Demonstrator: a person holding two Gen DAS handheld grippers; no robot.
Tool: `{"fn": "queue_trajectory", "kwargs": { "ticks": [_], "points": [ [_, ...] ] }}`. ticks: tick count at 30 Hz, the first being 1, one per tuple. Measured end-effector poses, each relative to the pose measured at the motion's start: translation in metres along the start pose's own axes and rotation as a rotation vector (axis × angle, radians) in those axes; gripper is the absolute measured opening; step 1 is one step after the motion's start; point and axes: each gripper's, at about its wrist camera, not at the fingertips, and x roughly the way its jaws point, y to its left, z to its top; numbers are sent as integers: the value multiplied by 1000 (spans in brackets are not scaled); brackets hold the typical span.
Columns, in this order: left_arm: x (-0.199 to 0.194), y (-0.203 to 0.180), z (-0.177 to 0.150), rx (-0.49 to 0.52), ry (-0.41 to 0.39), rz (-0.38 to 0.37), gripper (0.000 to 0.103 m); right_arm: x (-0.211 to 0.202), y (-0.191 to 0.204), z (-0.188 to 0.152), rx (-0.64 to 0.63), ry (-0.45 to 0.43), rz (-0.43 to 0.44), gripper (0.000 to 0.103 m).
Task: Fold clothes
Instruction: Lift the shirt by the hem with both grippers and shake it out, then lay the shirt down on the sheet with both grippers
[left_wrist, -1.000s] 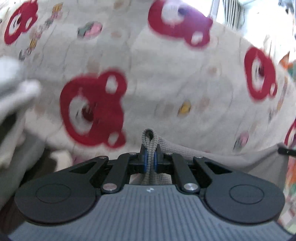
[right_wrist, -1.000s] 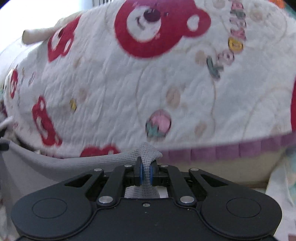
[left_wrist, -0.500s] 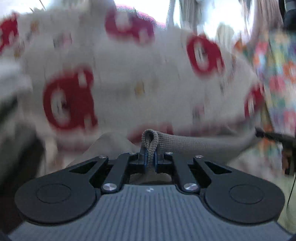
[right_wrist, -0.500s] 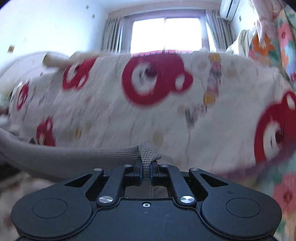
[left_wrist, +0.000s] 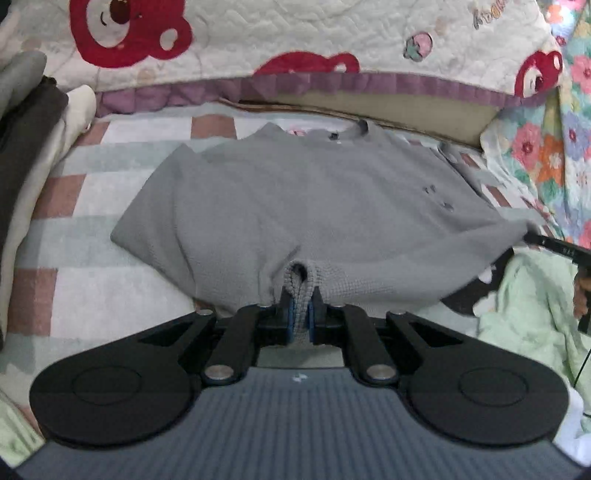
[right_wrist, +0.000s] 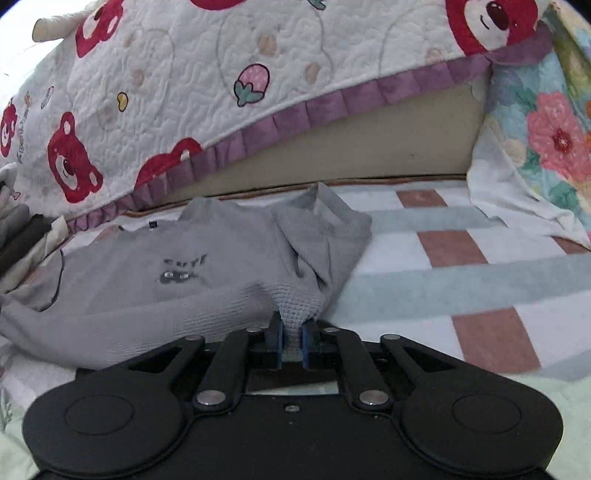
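A grey knit sweater (left_wrist: 314, 206) lies spread on the checked blanket (left_wrist: 96, 295), neck hole at the far end, small dark print on its chest. My left gripper (left_wrist: 300, 317) is shut on a bunched fold of its near hem. In the right wrist view the sweater (right_wrist: 155, 288) stretches to the left, one sleeve crumpled at the right. My right gripper (right_wrist: 291, 341) is shut on the hem's other corner. The right gripper's black tip shows at the far right of the left wrist view (left_wrist: 554, 245).
A white quilt with red bears and a purple frill (left_wrist: 332, 48) hangs over the bed edge behind the sweater. Stacked dark and cream clothes (left_wrist: 26, 147) lie at the left. A floral cloth (right_wrist: 546, 140) and pale green fabric (left_wrist: 524, 325) lie at the right.
Both grippers swung down from facing the quilt. The sweater, held stretched in the air between them, now lies spread on the checked blanket. Both stay shut on its hem.
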Motion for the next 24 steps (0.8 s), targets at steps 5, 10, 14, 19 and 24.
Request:
{"fn": "queue_trajectory", "kwargs": {
  "ticks": [5, 10, 14, 19, 24],
  "points": [
    [-14, -13, -8, 11, 205, 38, 8, -28, -15, 9, 291, 94, 33, 18],
    [-34, 10, -19, -338, 256, -83, 8, -41, -36, 4, 642, 153, 73, 38],
    [-40, 7, -32, -508, 188, -56, 23, -24, -43, -12, 889, 218, 158, 46],
    [-42, -5, -48, -661, 108, 34, 47, -12, -33, -20, 942, 229, 186, 49],
    [-37, -15, -60, -751, 43, 167, 49, -17, -37, -24, 959, 181, 182, 51]
  ]
}}
